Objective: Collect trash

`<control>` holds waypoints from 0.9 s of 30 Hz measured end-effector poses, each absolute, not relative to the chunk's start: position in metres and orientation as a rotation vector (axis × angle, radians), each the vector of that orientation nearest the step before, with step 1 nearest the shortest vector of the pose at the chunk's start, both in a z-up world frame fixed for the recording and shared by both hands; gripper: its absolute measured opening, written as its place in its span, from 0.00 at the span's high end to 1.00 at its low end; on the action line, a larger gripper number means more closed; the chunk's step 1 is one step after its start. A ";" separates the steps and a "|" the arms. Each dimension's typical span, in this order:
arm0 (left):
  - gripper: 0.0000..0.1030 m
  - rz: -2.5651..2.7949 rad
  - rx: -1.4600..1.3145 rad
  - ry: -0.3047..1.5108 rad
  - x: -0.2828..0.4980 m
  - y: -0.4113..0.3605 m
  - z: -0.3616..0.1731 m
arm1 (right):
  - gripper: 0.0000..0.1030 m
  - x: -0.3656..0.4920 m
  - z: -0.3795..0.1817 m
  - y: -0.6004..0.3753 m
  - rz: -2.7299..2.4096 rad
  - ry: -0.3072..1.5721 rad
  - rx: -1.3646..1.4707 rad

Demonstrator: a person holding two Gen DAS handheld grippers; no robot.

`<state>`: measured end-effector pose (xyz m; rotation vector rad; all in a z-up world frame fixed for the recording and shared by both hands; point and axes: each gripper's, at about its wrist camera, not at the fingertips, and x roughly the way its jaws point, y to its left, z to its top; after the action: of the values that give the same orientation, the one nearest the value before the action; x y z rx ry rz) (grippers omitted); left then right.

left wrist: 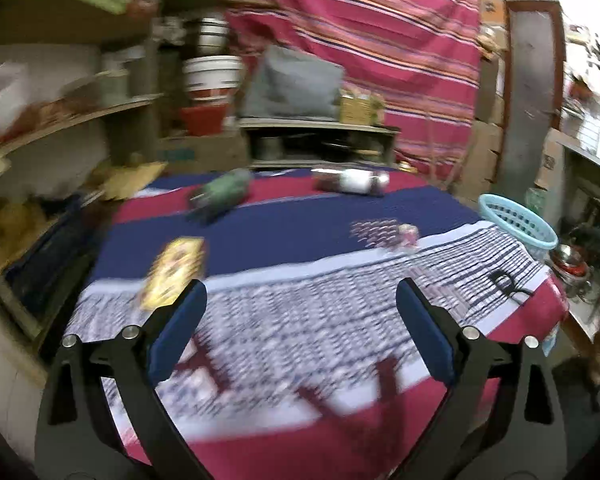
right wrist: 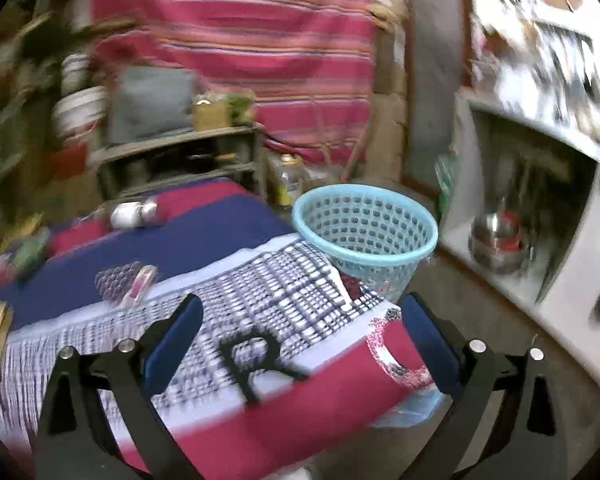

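Trash lies on a cloth-covered table [left wrist: 300, 320]: a yellow wrapper [left wrist: 174, 270], a green crumpled packet [left wrist: 222, 194], a clear bottle with a white label [left wrist: 350, 180] and a purple patterned wrapper [left wrist: 384, 234]. A light blue perforated basket [right wrist: 364, 236] stands off the table's right edge, also in the left wrist view [left wrist: 518, 222]. My left gripper [left wrist: 300, 300] is open and empty above the near part of the table. My right gripper [right wrist: 300, 316] is open and empty over the table's right corner, near a black letter R [right wrist: 256, 360]. The purple wrapper [right wrist: 126, 284] shows at its left.
Cluttered shelves [left wrist: 60, 120] line the left. A low shelf with a grey bag [left wrist: 296, 84] stands behind the table, before a striped red curtain [left wrist: 380, 32]. A white cabinet [right wrist: 560, 280] holding a steel pot [right wrist: 498, 240] is on the right.
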<state>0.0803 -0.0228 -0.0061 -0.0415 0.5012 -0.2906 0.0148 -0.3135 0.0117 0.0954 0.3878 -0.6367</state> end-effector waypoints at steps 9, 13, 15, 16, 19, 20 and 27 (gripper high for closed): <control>0.06 -0.260 -0.028 0.386 0.053 -0.016 -0.001 | 0.05 -0.019 -0.001 -0.295 -0.625 0.325 0.072; 0.06 -0.293 -0.040 0.436 0.052 -0.011 -0.015 | 0.05 -0.004 0.007 -0.297 -0.640 0.343 0.053; 0.06 -0.288 -0.062 0.481 0.058 -0.009 -0.022 | 0.05 -0.006 0.008 -0.296 -0.634 0.329 0.050; 0.06 -0.279 -0.062 0.482 0.057 -0.010 -0.022 | 0.05 -0.007 0.012 -0.296 -0.634 0.325 0.050; 0.06 -0.291 -0.045 0.460 0.050 -0.014 -0.022 | 0.05 -0.007 0.013 -0.297 -0.631 0.324 0.047; 0.06 -0.293 -0.031 0.446 0.047 -0.017 -0.021 | 0.04 -0.007 0.013 -0.298 -0.629 0.325 0.052; 0.06 -0.323 -0.008 0.406 0.038 -0.022 -0.018 | 0.04 -0.001 0.014 -0.296 -0.624 0.341 0.045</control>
<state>0.0376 -0.0219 -0.0176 -0.0083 0.4056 -0.3231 -0.0011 -0.2961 0.0137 0.0454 0.3410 -0.6241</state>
